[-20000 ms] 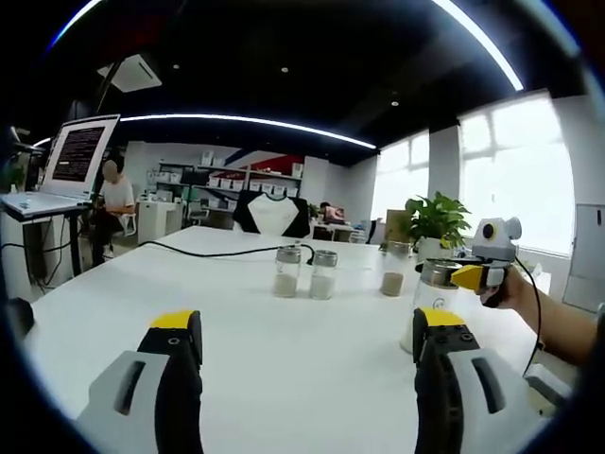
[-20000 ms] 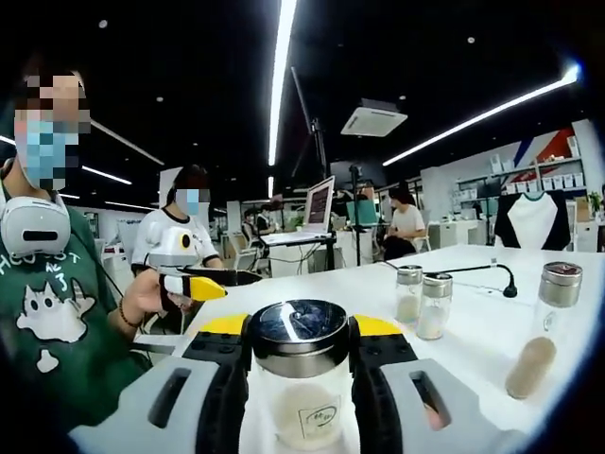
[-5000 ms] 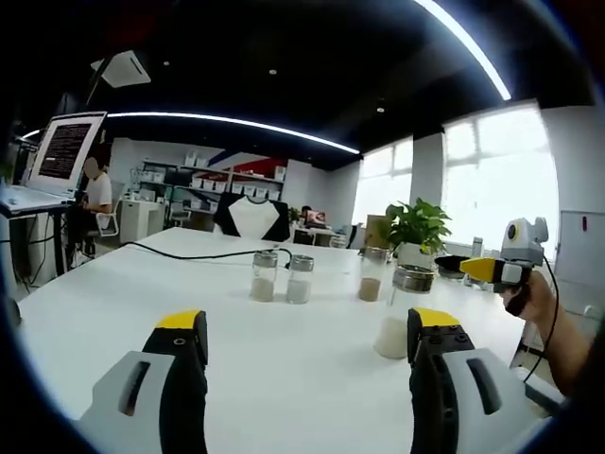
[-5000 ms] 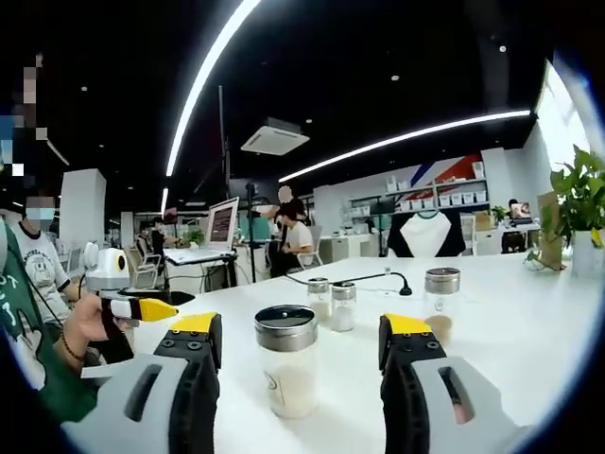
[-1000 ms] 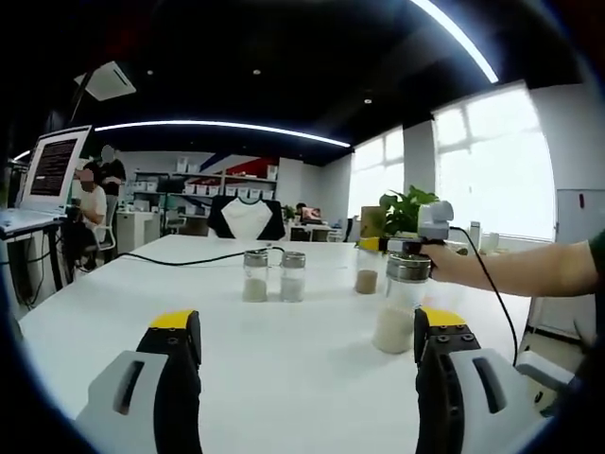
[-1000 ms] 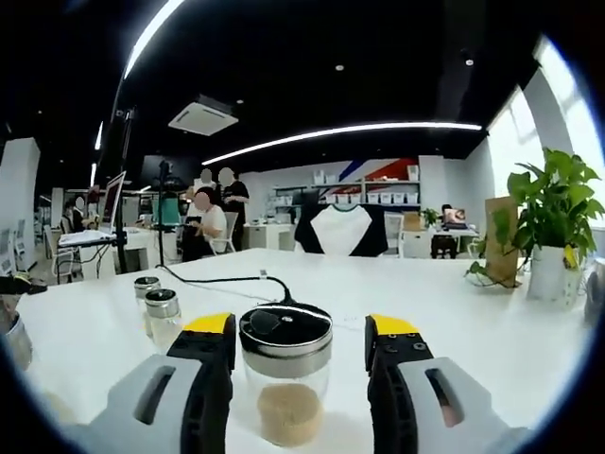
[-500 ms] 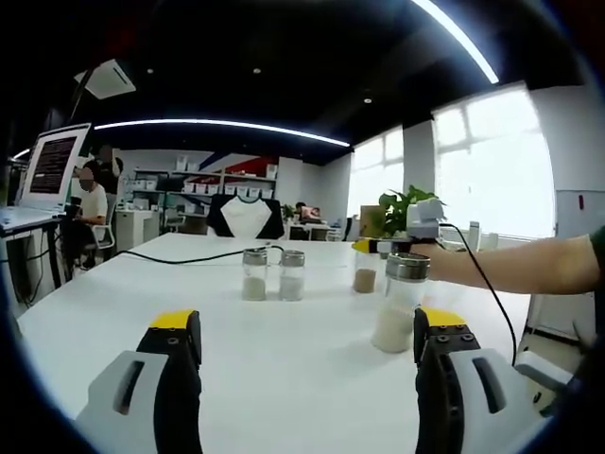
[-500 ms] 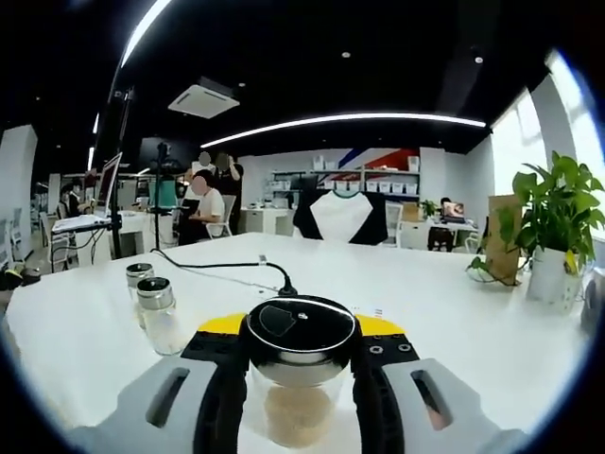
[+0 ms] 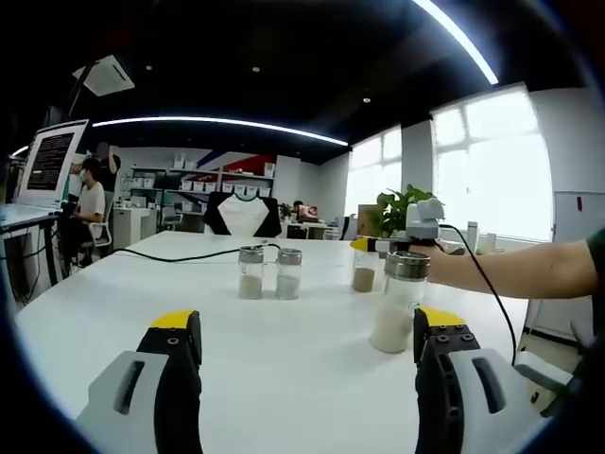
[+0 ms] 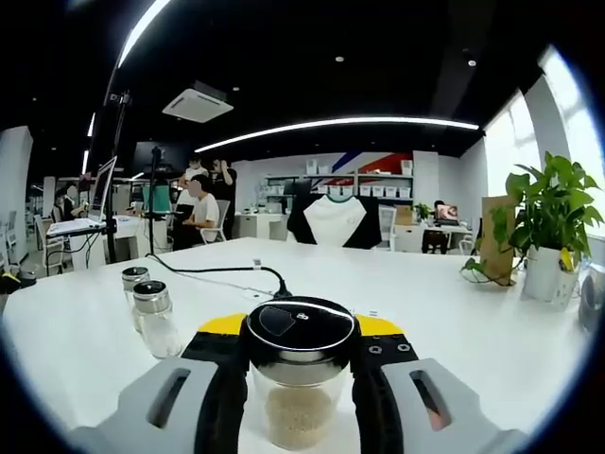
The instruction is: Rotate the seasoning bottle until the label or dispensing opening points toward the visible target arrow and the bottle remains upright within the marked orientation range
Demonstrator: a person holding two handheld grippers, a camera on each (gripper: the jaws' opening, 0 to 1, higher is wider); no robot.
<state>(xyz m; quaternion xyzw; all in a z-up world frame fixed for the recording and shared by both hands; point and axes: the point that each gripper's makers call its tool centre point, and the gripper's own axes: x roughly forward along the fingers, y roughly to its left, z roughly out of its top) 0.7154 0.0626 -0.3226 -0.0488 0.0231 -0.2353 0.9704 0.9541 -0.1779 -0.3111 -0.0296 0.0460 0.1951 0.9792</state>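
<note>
r gripper point(image 10: 299, 378) clamped on seasoning bottle point(image 10: 299, 383), upright on white table point(image 10: 454, 322), axis vertical betw jaws; l gripper point(image 9: 307, 364) jaws apart, idle; r hand nearer, no arrow seen

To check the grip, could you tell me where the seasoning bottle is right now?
In the right gripper view the seasoning bottle stands low and centre, clamped in the right gripper, right of two small shakers.

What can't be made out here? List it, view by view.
- Right gripper view: seasoning bottle label, if any, not visible; right gripper jaws cover its sides.
- Either view: no target arrow visible on the table.
- Left gripper view: bottle dispensing opening too small.
</note>
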